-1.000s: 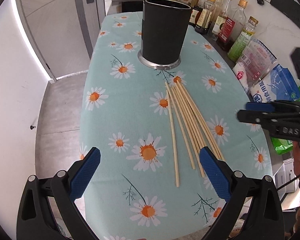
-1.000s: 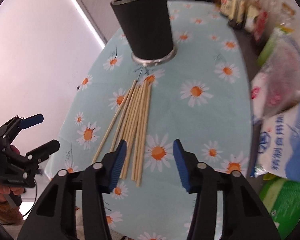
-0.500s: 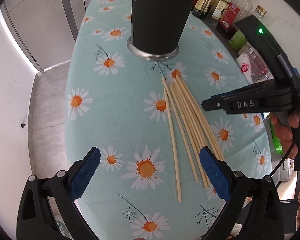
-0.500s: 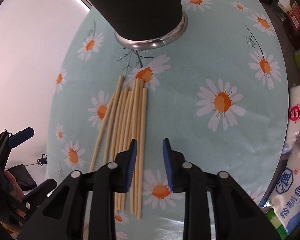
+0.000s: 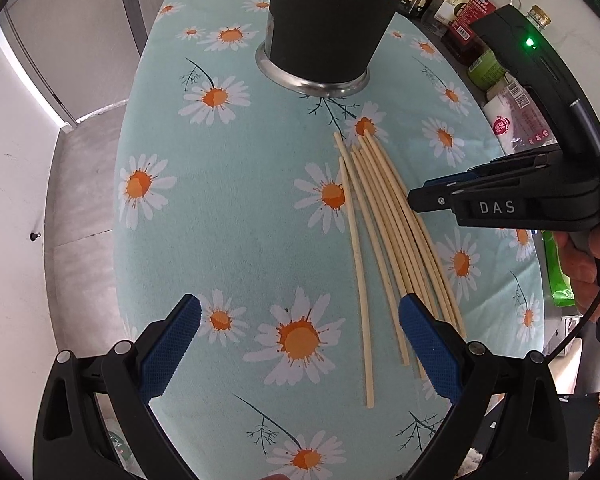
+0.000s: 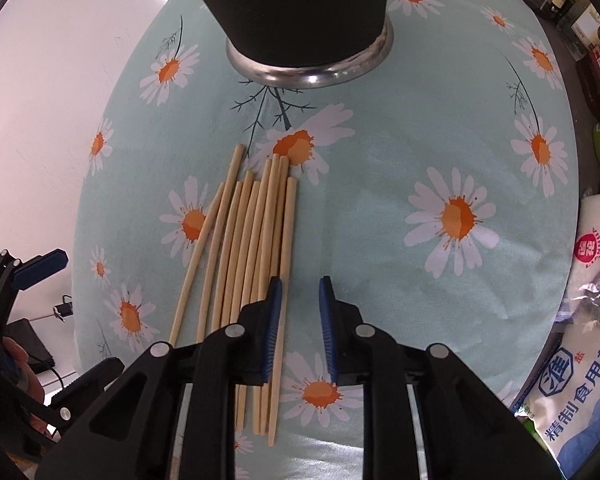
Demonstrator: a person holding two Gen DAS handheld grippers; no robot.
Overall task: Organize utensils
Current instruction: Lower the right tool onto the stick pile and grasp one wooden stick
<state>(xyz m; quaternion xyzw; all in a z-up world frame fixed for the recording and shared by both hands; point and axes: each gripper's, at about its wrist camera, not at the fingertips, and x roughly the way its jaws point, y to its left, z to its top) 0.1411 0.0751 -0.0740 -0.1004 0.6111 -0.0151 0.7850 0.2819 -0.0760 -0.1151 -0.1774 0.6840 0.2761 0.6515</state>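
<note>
Several pale wooden chopsticks point(image 5: 384, 232) point(image 6: 252, 232) lie in a loose fan on the daisy-print tablecloth point(image 5: 228, 208), in front of a tall black utensil holder point(image 5: 328, 20) point(image 6: 300, 8) with a metal base ring. My right gripper point(image 6: 300, 312) points straight down at the right edge of the fan. Its jaws stand narrow, with only cloth showing in the gap, and the outermost chopstick runs under the left finger. In the left wrist view it hangs side-on point(image 5: 412, 200) over the sticks. My left gripper point(image 5: 300, 328) point(image 6: 68, 320) is wide open above the sticks' near ends, holding nothing.
Sauce bottles point(image 5: 460, 12) line the back right, with salt bags point(image 6: 580, 380) point(image 5: 516, 120) along the right edge. The cloth's left edge drops to a grey floor point(image 5: 84, 200) beside a white wall. A person's hand point(image 5: 588, 256) grips the right tool.
Both grippers have dropped closer to the cloth and moved in on the chopsticks. The right jaws went from wide apart to a narrow gap. The left jaws stay wide.
</note>
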